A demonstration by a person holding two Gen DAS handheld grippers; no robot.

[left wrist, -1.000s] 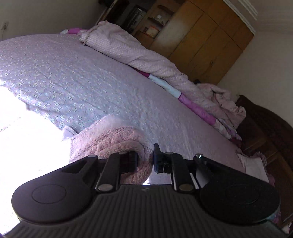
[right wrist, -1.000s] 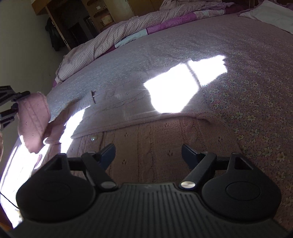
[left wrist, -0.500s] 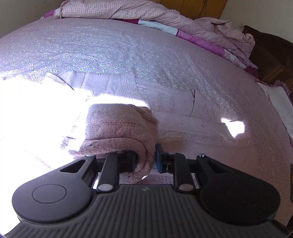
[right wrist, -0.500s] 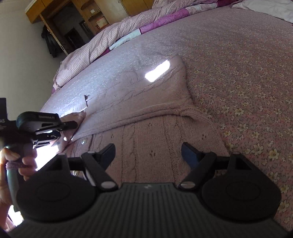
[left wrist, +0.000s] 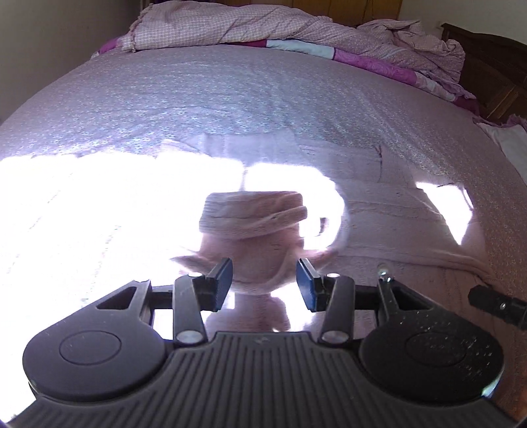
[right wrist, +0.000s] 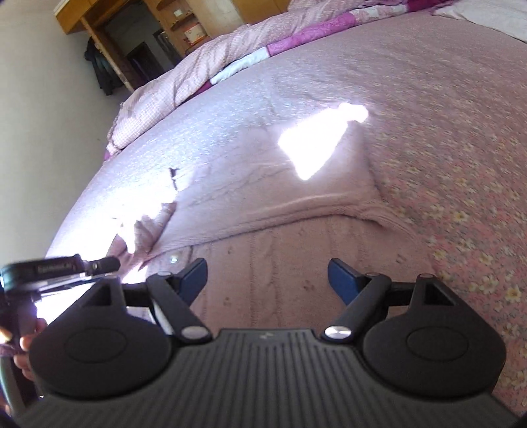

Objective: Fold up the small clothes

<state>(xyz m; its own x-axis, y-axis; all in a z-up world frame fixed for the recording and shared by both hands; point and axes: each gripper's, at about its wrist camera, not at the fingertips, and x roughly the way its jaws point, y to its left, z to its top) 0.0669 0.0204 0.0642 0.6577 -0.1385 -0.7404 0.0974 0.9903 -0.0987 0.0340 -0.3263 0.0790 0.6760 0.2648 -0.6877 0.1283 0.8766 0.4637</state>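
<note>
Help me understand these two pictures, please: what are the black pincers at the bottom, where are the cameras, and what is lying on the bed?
A person holds a two-finger gripper in each hand; each has a fisheye camera looking forward along its fingers. One picture is from the left gripper, the other from the right gripper. A pink knitted sweater lies spread on the flowered bedspread, partly in glaring sunlight, with a rumpled quilt at the far edge. The left jaws have just been opening; the sweater's sleeve sits between them, no longer pinched. The right gripper is open and empty over the sweater.

Sweater (right wrist: 296, 197) on bed (right wrist: 444, 131), quilt (right wrist: 197, 72) behind
</note>
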